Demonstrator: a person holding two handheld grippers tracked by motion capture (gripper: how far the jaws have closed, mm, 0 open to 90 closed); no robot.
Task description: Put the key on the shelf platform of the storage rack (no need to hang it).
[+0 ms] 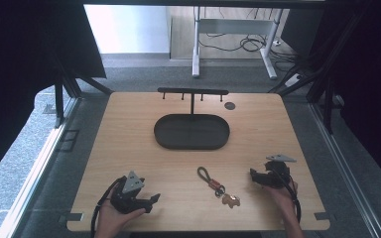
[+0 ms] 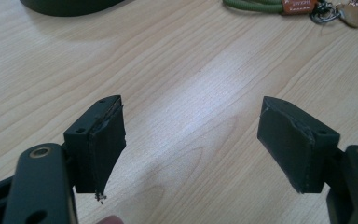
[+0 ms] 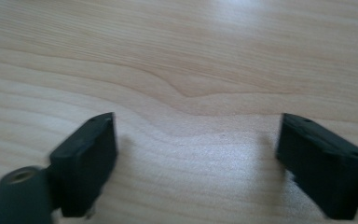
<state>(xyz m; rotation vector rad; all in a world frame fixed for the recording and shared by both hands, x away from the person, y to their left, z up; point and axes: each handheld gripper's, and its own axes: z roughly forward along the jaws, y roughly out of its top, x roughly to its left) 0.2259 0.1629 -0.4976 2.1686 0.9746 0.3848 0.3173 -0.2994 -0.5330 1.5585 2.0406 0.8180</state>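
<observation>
My two claws, left claw (image 1: 155, 199) and right claw (image 1: 252, 174), rest spread and empty. Between them the keychain (image 1: 217, 187) lies diagonally, loop end toward the tray (image 1: 191, 132).

Your keychain (image 1: 217, 186) lies on the table (image 1: 129, 134) near its front edge, between your left gripper (image 1: 155, 199) and right gripper (image 1: 252, 174), closer to the right one. Behind it sits the tray (image 1: 192, 132), and the hook rack (image 1: 192, 92) seems to stand in the tray's far side. A small disc (image 1: 229, 105) lies right of the rack.
</observation>
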